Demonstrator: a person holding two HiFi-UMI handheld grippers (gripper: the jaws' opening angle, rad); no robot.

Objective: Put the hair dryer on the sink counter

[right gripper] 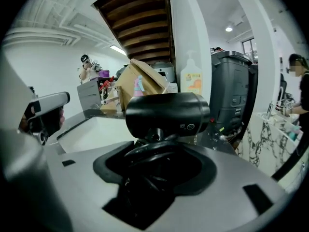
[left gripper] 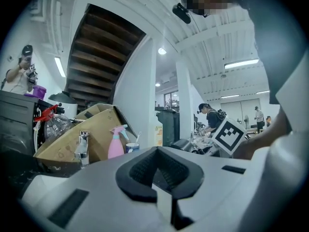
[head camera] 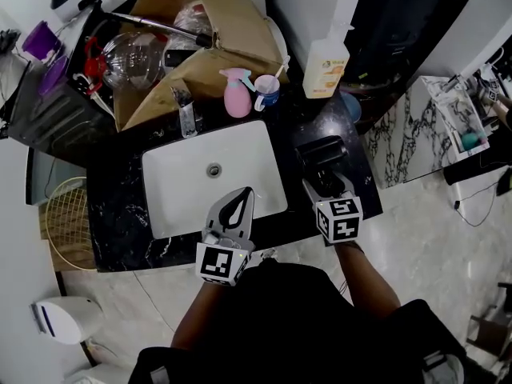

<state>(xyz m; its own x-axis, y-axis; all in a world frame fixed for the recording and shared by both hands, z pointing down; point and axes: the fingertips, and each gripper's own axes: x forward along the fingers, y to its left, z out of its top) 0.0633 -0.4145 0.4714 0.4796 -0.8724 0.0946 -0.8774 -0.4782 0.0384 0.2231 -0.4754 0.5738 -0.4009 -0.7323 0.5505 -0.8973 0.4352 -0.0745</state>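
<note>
Clamping one hair dryer (head camera: pixel 320 152) at the sink counter (head camera: pixel 120 206), right gripper (head camera: pixel 324 181) fingers clenched, left gripper (head camera: pixel 238 202) fingers closed empty.

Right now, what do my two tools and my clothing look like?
Both the left tool and right tool have pale grey tapering shells with black ribbed pads. Each carries a white cube printed with black square markers. You wear a black top.

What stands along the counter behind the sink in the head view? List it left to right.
Faucet → pink spray bottle → cup → pump bottle
</note>
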